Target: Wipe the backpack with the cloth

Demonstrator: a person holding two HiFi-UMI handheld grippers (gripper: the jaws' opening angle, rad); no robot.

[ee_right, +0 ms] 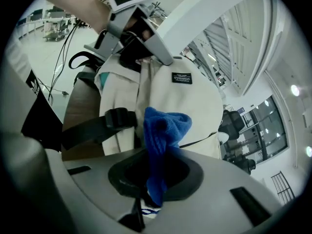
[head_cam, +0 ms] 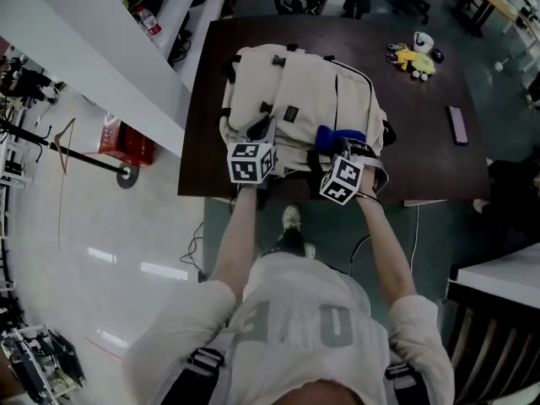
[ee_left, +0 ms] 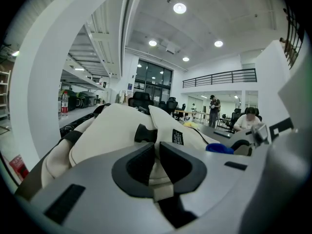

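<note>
A cream backpack [head_cam: 304, 99] lies flat on the dark table [head_cam: 422, 142], near its front edge. My left gripper [head_cam: 260, 132] is at the pack's near left side. In the left gripper view its jaws [ee_left: 157, 161] are shut on a fold of the cream fabric, just below a black buckle [ee_left: 145, 133]. My right gripper [head_cam: 339, 148] sits beside it on the pack's near right, shut on a blue cloth [head_cam: 339, 137]. In the right gripper view the cloth [ee_right: 165, 128] bunches up out of the jaws [ee_right: 155, 173] against the backpack [ee_right: 185, 101], next to a black strap [ee_right: 97, 126].
A yellow toy with small items [head_cam: 418, 59] lies at the table's far right, and a dark flat device [head_cam: 457, 125] near the right edge. White shelving [head_cam: 101, 49] runs along the left, with a red box [head_cam: 126, 143] on the floor. Office chairs stand beyond the table.
</note>
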